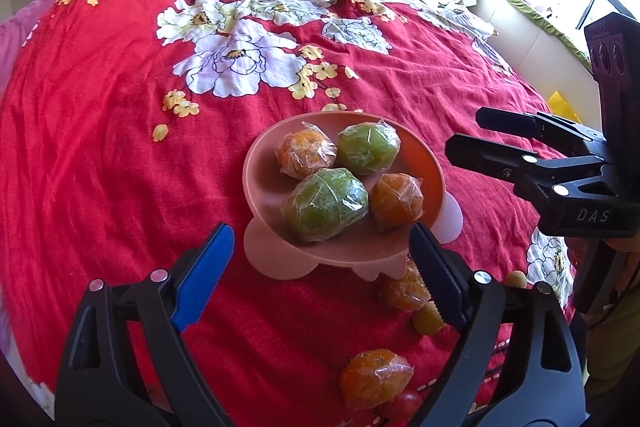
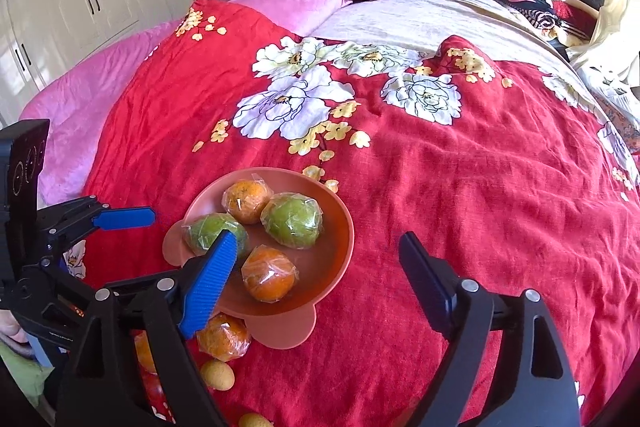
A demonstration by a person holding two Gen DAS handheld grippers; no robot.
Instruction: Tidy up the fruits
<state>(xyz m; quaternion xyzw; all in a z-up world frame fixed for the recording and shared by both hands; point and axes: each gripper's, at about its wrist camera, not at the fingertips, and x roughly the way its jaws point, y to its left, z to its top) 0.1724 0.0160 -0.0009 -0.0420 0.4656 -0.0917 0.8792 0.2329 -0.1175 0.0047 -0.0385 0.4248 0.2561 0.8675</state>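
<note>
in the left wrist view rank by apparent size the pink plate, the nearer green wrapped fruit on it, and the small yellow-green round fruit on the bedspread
1. Pink plate
2. Nearer green wrapped fruit
3. Small yellow-green round fruit, partly hidden by a finger

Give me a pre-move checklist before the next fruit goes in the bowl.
1. Left gripper open, nothing between the jaws: ok.
2. Right gripper open, nothing between the jaws: ok.
3. Bowl sits upright on the bedspread: ok.
4. Room in the bowl: four wrapped fruits fill most of it, two green, two orange: not ok for much more.
5. Loose fruit in reach: wrapped orange on the bedspread near the left gripper: ok.
6. Small yellow fruit partly hidden behind the fingers: cannot tell if graspable.
</note>
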